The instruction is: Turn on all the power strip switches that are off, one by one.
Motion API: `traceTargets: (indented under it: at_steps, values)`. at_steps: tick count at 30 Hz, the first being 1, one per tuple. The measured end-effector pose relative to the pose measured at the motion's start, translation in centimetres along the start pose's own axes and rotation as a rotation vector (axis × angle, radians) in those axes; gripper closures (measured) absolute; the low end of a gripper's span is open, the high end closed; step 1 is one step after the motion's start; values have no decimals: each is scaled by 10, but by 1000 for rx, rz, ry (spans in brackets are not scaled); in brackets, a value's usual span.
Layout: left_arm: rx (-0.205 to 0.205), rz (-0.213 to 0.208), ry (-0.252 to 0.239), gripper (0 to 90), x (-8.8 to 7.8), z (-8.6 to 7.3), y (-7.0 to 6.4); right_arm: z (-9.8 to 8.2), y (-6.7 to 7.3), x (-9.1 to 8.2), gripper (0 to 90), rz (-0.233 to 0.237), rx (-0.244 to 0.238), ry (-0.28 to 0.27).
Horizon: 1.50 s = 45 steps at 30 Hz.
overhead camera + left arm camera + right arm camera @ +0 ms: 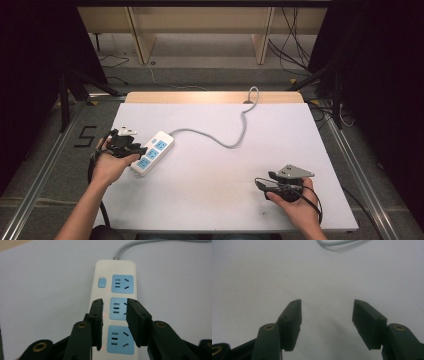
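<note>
left gripper over the power strip, nothing gripped

the white power strip [113,307] lies on the white counter [225,175] near its left edge, grey cord [225,140] trailing to the far side. the left gripper [115,315] hovers above the middle blue socket, fingers [97,317] partly spread, pinching nothing. all three sockets look unoccupied; no plug is in sight, so the work seems barely begun. the right gripper [325,320] rests apart, fingers spread wide. no brand or label is readable.
</note>
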<state>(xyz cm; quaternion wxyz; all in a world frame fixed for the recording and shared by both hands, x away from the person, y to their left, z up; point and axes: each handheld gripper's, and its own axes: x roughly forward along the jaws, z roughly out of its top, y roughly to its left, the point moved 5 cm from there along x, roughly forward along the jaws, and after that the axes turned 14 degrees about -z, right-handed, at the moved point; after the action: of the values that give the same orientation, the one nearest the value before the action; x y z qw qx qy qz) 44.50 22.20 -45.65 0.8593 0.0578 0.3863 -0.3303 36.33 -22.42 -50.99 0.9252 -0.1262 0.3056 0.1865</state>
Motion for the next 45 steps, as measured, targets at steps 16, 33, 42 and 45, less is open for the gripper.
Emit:
traceTargets:
  at_steps: [16,33,42,45]
  values:
    - [56,-169,-103,303,9,7,-45,0,0,0,417,2,-2,-2]
    - [222,-210,-144,240,6,1,-77,0,-1,-1,416,3,-2,-7]
    - [269,-202,-130,241,8,-15,-85,0,-1,-1,415,6,-3,-10]
    - [275,-203,-145,241,7,-19,-85,0,-1,-1,415,7,-2,-10]
